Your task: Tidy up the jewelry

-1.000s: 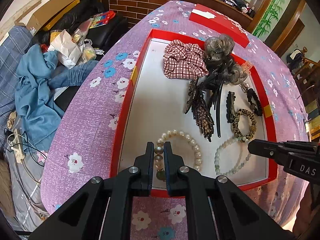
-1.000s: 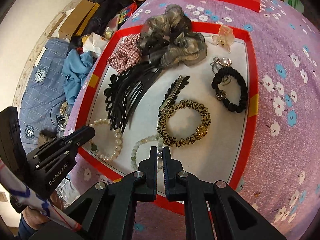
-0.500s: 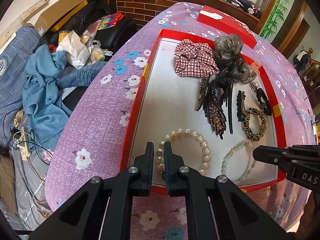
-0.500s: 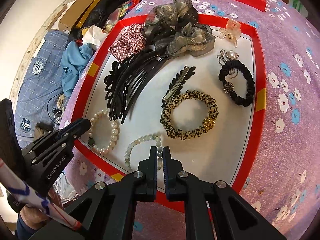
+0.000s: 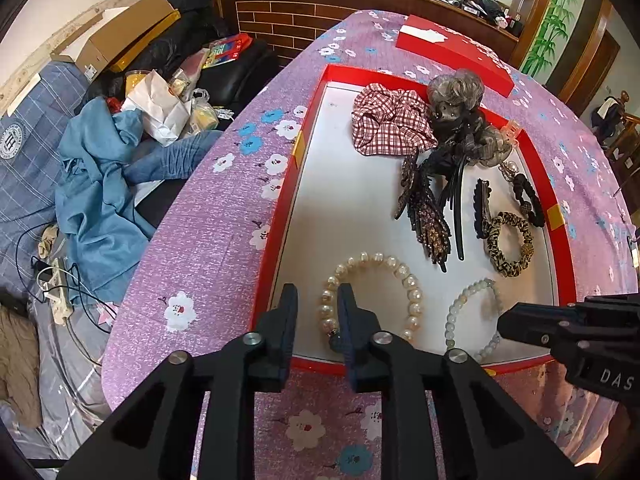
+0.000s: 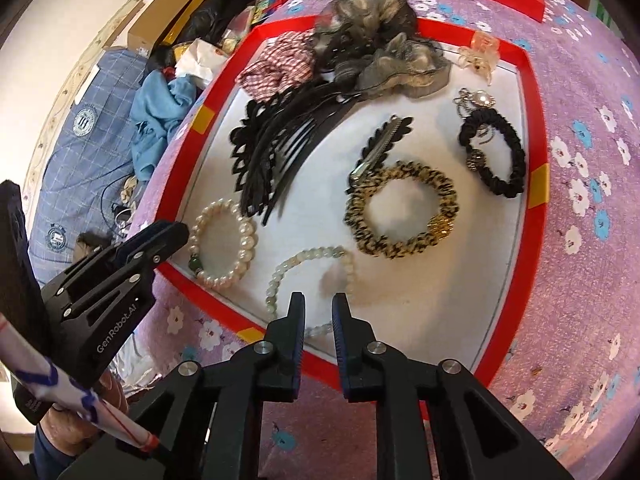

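Both grippers' jaws just opened slightly, holding nothing; left gripper (image 5: 317, 308) could snag the pearl bracelet (image 5: 370, 294) while backing off the red tray (image 5: 280, 216).

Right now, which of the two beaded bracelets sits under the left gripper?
The cream pearl bracelet with one dark green bead, under the left gripper. The pale jade-white bracelet has smaller beads and lies toward the right gripper.

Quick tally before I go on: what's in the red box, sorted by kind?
Bead bracelets: 2, pearl, pale green
Scrunchies and hair ties: 4, plaid, grey, leopard, black
Clearly separate clips: 2, black, peach
Black comb pile: uncountable
Total: 8 plus pile
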A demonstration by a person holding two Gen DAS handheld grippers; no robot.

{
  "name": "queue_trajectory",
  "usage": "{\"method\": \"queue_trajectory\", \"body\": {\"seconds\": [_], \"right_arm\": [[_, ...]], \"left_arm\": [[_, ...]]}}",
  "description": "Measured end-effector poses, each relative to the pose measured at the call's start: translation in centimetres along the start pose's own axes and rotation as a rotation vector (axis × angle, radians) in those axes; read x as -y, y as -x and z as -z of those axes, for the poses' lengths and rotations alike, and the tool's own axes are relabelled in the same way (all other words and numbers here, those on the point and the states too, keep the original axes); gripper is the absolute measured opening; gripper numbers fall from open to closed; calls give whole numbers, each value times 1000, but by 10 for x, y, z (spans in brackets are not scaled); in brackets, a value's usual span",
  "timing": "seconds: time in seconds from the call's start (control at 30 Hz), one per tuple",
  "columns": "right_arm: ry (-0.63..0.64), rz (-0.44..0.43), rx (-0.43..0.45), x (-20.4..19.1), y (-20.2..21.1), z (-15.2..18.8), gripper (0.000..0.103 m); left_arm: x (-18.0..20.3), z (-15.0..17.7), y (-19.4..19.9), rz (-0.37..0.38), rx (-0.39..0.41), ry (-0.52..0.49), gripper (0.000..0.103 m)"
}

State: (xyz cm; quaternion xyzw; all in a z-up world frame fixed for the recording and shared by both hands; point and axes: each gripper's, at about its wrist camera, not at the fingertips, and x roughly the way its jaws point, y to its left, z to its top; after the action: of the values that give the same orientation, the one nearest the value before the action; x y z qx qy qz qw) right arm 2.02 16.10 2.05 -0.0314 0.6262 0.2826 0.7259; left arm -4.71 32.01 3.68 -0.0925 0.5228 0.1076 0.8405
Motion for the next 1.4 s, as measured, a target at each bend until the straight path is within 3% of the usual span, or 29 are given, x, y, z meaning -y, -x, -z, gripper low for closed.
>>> {"method": "queue_trajectory", "body": {"seconds": [0.2,0.33,1.07,1.4], "right_arm": [[9,-5,5,-5,2,1,17],[8,0,16,-5,4,2,27],[-3,21,25,5,16,23,31],[-16,26,25,11,21,33,34]], "left_arm": [[0,1,6,-13,19,-7,20],[0,1,9,-16,24,-10,20],[15,9,14,-16,19,-33,25],[22,13,17,-23,17,-40,32]]}}
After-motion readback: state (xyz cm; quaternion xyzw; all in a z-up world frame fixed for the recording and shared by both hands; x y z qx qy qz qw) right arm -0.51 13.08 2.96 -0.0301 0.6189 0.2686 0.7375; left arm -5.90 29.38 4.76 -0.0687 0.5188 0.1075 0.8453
